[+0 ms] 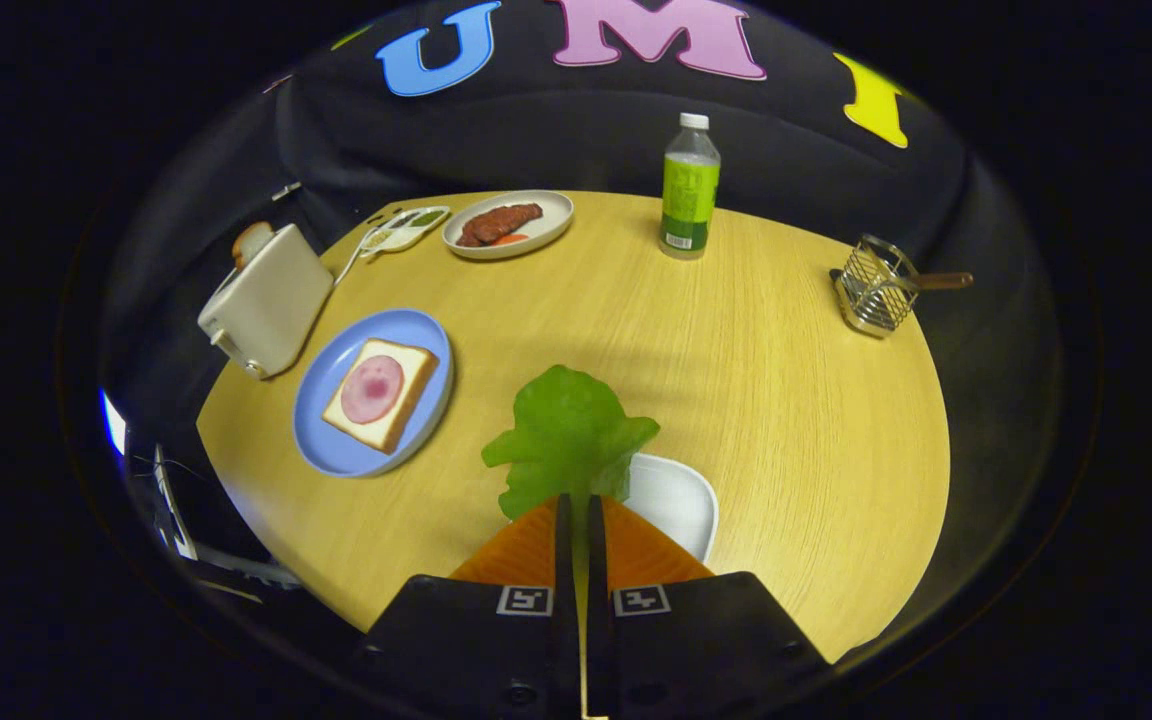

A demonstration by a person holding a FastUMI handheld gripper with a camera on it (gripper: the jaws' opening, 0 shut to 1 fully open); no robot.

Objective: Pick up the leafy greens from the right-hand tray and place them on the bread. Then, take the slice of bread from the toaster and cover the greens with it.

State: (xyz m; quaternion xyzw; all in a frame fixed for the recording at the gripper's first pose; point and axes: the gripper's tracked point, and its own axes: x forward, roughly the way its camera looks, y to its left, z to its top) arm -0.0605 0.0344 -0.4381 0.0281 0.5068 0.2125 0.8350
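Gripper view: the gripper (576,500) has its two fingers pressed nearly together, pinching the stem end of the leafy greens (568,440). The leaf fans out just ahead of the fingertips, held up over the white tray (681,500), which peeks out just beyond the fingers at about 2 o'clock from them.

Over at roughly 10 o'clock from the fingertips sits a blue plate (331,440) with a slice of bread (381,392) on it, and there's a round pink slice of ham (372,388) on top of the bread. Just past the plate, further toward 10 o'clock, is the toaster (266,300), with another slice of bread (252,241) poking out of its slot.

Far side of the wooden table (786,400): a plate of meat (508,224) around 11 o'clock with a small divided dish (406,228) just beside it, a bottle (689,187) with a green label at about 1 o'clock, and a wire basket (876,285) well off at 2 o'clock.
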